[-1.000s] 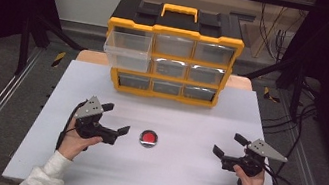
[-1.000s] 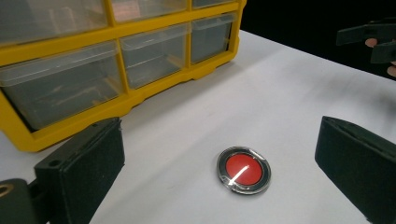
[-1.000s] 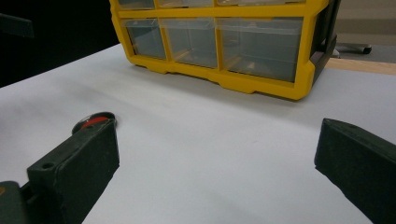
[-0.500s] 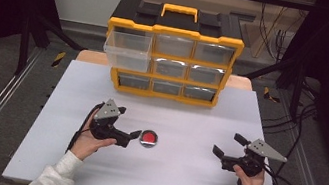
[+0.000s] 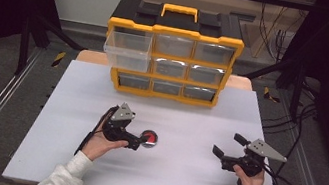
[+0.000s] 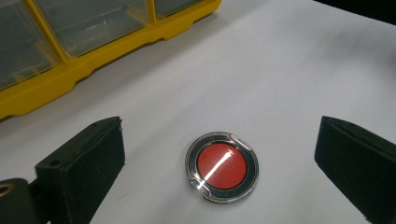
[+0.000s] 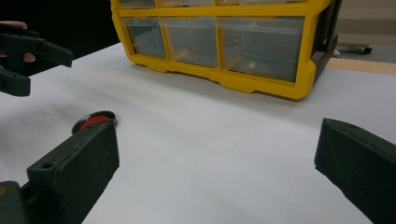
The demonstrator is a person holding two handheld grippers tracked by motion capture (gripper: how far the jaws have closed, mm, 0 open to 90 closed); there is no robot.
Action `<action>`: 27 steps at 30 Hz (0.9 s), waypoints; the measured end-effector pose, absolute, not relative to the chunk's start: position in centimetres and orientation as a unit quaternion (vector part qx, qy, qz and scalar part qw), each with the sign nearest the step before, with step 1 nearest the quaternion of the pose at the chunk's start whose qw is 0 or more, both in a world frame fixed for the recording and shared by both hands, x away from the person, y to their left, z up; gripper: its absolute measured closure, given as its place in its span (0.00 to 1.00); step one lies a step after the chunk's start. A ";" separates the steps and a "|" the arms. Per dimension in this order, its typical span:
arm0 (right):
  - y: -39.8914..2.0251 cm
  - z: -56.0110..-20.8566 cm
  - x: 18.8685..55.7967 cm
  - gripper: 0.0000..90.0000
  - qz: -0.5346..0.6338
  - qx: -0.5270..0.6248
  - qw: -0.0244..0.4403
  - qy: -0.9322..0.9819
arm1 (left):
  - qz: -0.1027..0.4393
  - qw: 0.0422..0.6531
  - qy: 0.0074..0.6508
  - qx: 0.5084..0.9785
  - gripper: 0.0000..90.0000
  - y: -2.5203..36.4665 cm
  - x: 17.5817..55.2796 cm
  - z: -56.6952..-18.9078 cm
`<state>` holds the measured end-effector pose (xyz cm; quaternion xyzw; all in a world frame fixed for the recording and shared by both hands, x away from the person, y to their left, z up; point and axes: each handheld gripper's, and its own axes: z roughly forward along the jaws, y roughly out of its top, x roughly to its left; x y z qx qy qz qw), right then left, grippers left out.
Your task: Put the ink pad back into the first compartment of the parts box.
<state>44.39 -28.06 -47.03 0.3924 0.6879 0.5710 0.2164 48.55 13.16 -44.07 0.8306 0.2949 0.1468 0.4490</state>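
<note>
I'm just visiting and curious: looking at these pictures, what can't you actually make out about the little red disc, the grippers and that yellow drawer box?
- Red disc: glare streak in the left gripper view hides any marking; in the high view the left gripper covers part of it.
- Yellow drawer cabinet: drawer contents too blurred through the plastic; cut off by the frame's edge in both gripper views.
- Right gripper: its jaw tips run past the right gripper view's edge.
</note>
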 end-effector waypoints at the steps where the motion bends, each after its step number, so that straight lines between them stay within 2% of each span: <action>1: -28.1 -47.0 44.4 0.00 0.571 0.392 0.216 0.688 | 0.147 0.449 0.295 0.831 0.02 13.2 48.5 -44.1; 27: -28.0 -47.1 44.4 0.00 0.570 0.393 0.215 0.689 | 0.121 0.372 0.307 0.868 0.04 9.8 50.3 -47.9</action>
